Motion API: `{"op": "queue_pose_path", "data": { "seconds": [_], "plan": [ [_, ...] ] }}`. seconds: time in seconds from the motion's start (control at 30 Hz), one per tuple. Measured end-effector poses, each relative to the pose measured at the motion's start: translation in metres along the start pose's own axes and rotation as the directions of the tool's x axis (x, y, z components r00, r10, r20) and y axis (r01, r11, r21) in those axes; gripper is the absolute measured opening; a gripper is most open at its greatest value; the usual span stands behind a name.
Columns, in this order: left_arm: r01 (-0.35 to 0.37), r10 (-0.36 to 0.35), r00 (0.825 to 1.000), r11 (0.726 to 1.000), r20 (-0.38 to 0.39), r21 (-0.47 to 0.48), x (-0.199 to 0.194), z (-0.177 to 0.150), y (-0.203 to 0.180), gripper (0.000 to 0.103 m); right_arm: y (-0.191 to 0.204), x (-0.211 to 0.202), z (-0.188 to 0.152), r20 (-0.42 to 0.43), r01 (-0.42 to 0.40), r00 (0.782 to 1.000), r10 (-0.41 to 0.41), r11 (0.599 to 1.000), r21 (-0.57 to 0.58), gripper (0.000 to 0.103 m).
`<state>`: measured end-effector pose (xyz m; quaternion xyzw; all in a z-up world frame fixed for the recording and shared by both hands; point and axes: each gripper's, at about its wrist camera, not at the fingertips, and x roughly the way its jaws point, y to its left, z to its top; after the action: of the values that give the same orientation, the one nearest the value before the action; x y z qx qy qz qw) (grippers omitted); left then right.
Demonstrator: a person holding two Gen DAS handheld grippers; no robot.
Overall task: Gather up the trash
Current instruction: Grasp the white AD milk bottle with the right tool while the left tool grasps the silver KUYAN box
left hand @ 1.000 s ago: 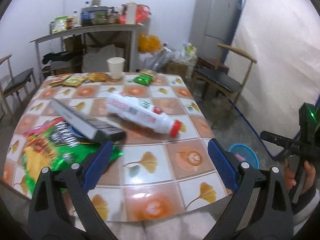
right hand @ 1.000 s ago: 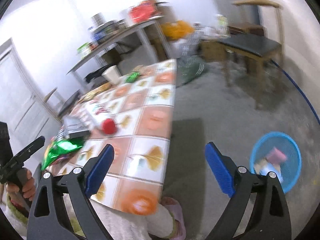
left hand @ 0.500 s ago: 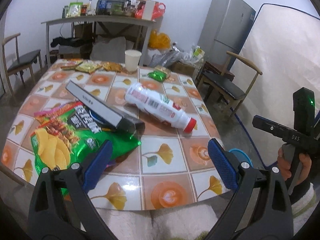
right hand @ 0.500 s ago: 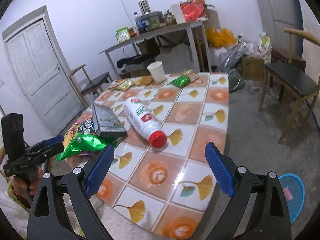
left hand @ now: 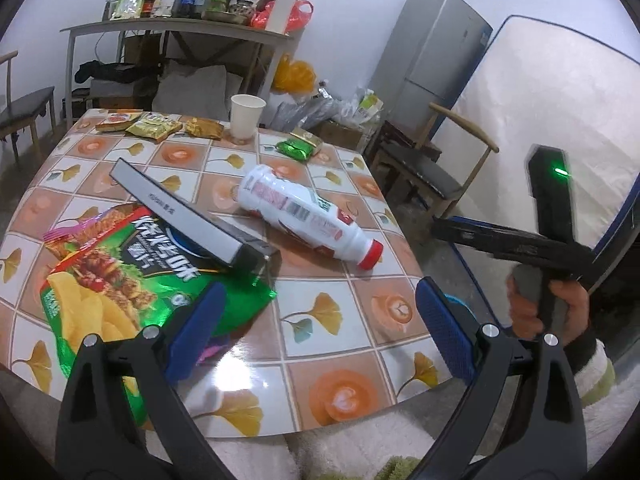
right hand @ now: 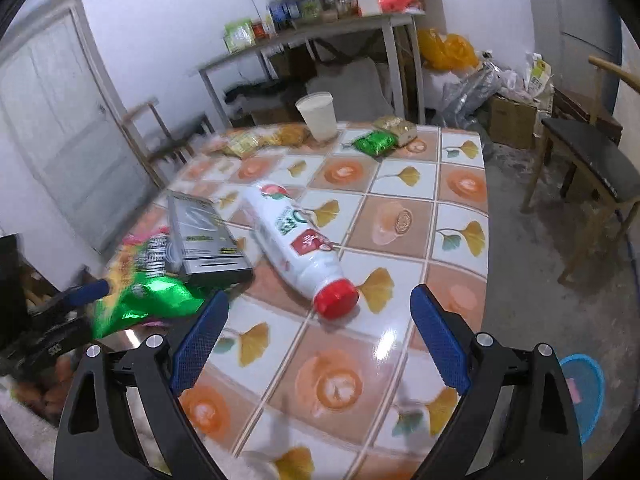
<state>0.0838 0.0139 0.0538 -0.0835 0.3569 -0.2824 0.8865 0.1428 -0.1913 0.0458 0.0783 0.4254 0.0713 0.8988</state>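
Note:
A white plastic bottle [left hand: 306, 216] [right hand: 294, 242] with a red cap lies on its side mid-table. Left of it a grey flat box [left hand: 180, 216] [right hand: 202, 236] rests partly on a green chip bag [left hand: 116, 292] [right hand: 150, 294]. A white paper cup [left hand: 246, 116] [right hand: 318, 116] and several small snack wrappers [left hand: 154, 126] sit at the far edge, with a green packet [left hand: 296, 149] [right hand: 374, 142]. My left gripper [left hand: 316, 332] hangs open over the near table edge, empty. My right gripper [right hand: 318, 340] is open just short of the bottle's cap.
The tiled table [left hand: 344, 376] [right hand: 460, 184] has a blue waste basket [right hand: 586, 388] on the floor to its right. A wooden chair [left hand: 432, 168] [right hand: 588, 156] stands beyond. A cluttered side table [left hand: 176, 28], a fridge [left hand: 432, 60] and a mattress [left hand: 536, 120] line the walls.
The right gripper swung from the floor and basket over to the table and closed in on the bottle. The left gripper's view rose and drew nearer the table.

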Motion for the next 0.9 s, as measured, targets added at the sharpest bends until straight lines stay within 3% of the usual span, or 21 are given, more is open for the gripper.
{"op": "queue_pose_path", "data": {
  "seconds": [0.07, 0.2, 0.4, 0.5, 0.57, 0.73, 0.77, 0.9],
  "plan": [
    [-0.002, 0.002, 1.000, 1.000, 0.001, -0.025, -0.003, -0.001, 0.009, 0.092, 0.012, 0.026, 0.015, -0.068, 0.059, 0.996, -0.061, 0.998, -0.028, 0.089],
    [0.008, -0.007, 1.000, 0.998, 0.010, -0.068, -0.014, -0.004, 0.024, 0.092, 0.025, 0.065, 0.039, -0.148, -0.030, 0.989, 0.026, 0.999, -0.022, 0.089],
    [0.001, 0.001, 1.000, 0.995, 0.016, -0.099, -0.037, 0.018, 0.052, 0.092, 0.045, 0.117, 0.059, -0.259, -0.036, 0.966, 0.019, 0.998, -0.060, 0.089],
    [-0.071, 0.071, 0.997, 0.995, 0.005, -0.075, -0.042, 0.041, 0.064, 0.092, 0.048, 0.134, 0.065, -0.292, -0.024, 0.956, 0.009, 0.999, -0.048, 0.089],
    [-0.129, 0.127, 0.992, 0.988, -0.023, -0.088, -0.036, 0.059, 0.079, 0.092, 0.047, 0.141, 0.068, -0.301, -0.018, 0.954, 0.005, 0.999, -0.038, 0.089],
    [-0.158, 0.121, 0.978, 0.961, -0.168, -0.228, 0.001, 0.088, 0.128, 0.092, 0.048, 0.155, 0.069, -0.329, -0.021, 0.944, 0.000, 0.998, -0.059, 0.089],
    [-0.157, 0.104, 0.971, 0.958, -0.216, -0.241, 0.015, 0.093, 0.137, 0.092, 0.047, 0.158, 0.068, -0.336, -0.017, 0.942, -0.005, 0.998, -0.064, 0.089],
    [-0.224, 0.155, 0.938, 0.954, -0.311, -0.199, 0.050, 0.099, 0.147, 0.092, 0.043, 0.163, 0.065, -0.353, -0.021, 0.936, -0.004, 0.998, -0.067, 0.089]
  ]
}}
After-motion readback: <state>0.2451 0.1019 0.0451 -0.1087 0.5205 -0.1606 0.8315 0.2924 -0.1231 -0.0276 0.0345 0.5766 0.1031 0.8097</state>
